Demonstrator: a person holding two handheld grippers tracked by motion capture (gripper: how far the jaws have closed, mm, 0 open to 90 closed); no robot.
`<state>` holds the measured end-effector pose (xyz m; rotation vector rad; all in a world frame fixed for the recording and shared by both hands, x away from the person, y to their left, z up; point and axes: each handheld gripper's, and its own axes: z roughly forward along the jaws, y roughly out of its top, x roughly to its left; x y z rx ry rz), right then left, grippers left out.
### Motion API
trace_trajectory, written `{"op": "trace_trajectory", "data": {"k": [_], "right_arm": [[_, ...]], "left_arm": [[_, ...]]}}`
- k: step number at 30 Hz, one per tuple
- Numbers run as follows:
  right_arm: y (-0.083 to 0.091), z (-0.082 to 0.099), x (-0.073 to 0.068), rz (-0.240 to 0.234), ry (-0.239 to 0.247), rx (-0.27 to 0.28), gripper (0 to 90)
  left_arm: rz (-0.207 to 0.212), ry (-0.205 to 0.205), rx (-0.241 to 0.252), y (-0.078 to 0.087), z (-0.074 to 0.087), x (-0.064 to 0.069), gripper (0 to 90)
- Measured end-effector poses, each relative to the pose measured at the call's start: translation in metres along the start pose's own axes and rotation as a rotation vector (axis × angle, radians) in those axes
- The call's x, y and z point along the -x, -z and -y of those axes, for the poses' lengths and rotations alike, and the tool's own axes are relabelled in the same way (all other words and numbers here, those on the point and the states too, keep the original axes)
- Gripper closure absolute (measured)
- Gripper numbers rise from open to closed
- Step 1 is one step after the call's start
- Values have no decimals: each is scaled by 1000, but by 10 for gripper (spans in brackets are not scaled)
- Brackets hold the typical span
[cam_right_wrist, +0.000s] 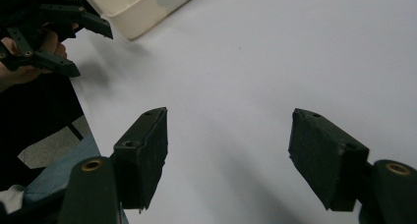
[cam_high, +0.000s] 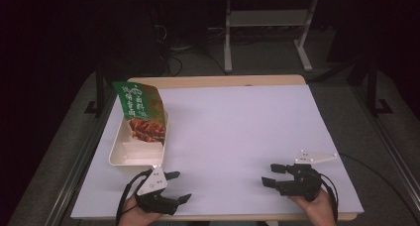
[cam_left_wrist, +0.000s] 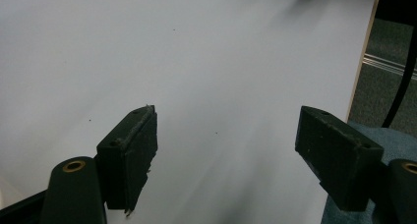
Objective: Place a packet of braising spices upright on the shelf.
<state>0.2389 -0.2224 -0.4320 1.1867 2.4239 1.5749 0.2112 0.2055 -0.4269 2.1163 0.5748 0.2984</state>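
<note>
Left tongs held at the near left edge of the surface, jaws spread wide with nothing between them. In the left gripper view the left tongs look across bare white sheet, both pads clear of it.

Right tongs at the near right, pointing left toward the middle, jaws likewise wide apart and empty. In the right gripper view the right tongs frame white sheet.

Cream tray sits at the left side of the surface, just beyond the left tongs and well apart from the right tongs. A green food packet stands tilted in its far end; white flat pieces lie in the near end.

Tray corner appears at the top left of the right gripper view, beside the left tongs.
</note>
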Motion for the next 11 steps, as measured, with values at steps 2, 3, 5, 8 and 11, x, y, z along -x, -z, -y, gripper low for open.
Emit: {"op": "trace_trajectory", "data": {"k": [2, 3, 5, 8, 11], "right_arm": [[0, 1, -1, -1, 0, 0, 299], [0, 4, -1, 0, 1, -3, 293], [-1, 8, -3, -3, -9, -8, 289], [-3, 13, -7, 9, 11, -23, 288], [-7, 16, -13, 8, 19, -32, 279]], "left_arm": [[0, -1, -3, 0, 0, 0, 236], [1, -2, -7, 0, 1, 0, 236], [1, -1, -6, 0, 1, 0, 236], [2, -1, -2, 3, 2, 2, 236], [3, -5, 3, 3, 2, 3, 236]]}}
